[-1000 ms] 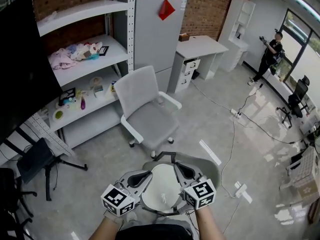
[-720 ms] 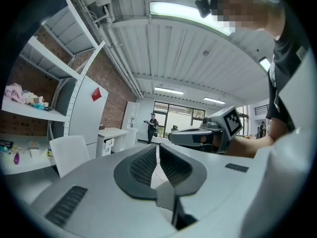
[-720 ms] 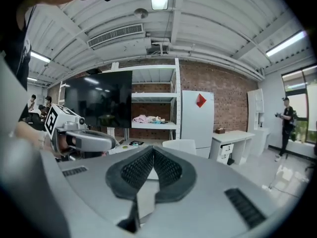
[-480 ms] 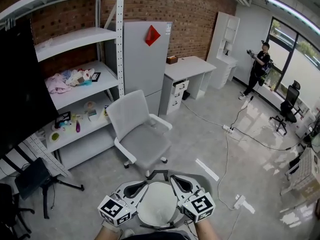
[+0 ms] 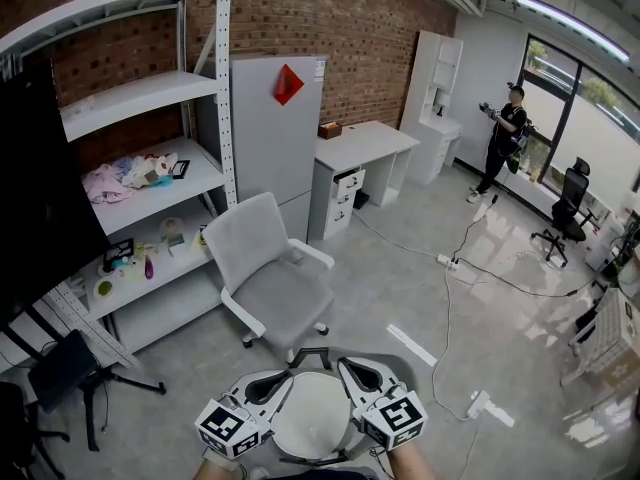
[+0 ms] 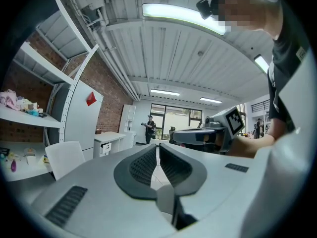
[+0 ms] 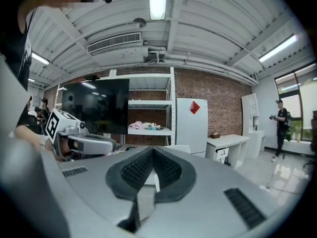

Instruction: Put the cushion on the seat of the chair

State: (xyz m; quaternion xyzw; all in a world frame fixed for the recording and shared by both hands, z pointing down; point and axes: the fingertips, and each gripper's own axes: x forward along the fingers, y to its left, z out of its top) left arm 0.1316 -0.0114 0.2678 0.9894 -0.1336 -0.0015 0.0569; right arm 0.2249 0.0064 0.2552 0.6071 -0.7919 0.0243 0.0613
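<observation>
A grey swivel chair [image 5: 265, 278] with white armrests stands ahead of me, its seat bare; its backrest [image 6: 63, 157] also shows in the left gripper view. Low in the head view I hold a round pale cushion [image 5: 312, 416] between both grippers, short of the chair. My left gripper [image 5: 272, 383] grips its left rim and my right gripper [image 5: 357, 371] its right rim. In the left gripper view the left gripper [image 6: 157, 158] has its jaws closed on a thin pale edge. The right gripper [image 7: 151, 163] looks the same in its own view.
A white shelving unit [image 5: 140, 193] with clothes and small items stands behind the chair, beside a grey cabinet [image 5: 275, 138] and a white desk [image 5: 362, 148]. A black stand [image 5: 60, 373] is at left. Cables and a power strip [image 5: 478, 403] cross the floor at right. A person [image 5: 500, 138] stands far off.
Both grippers rose with the cushion held between them. The head view tilted up, so the chair and shelves sit further left and more of the room shows.
</observation>
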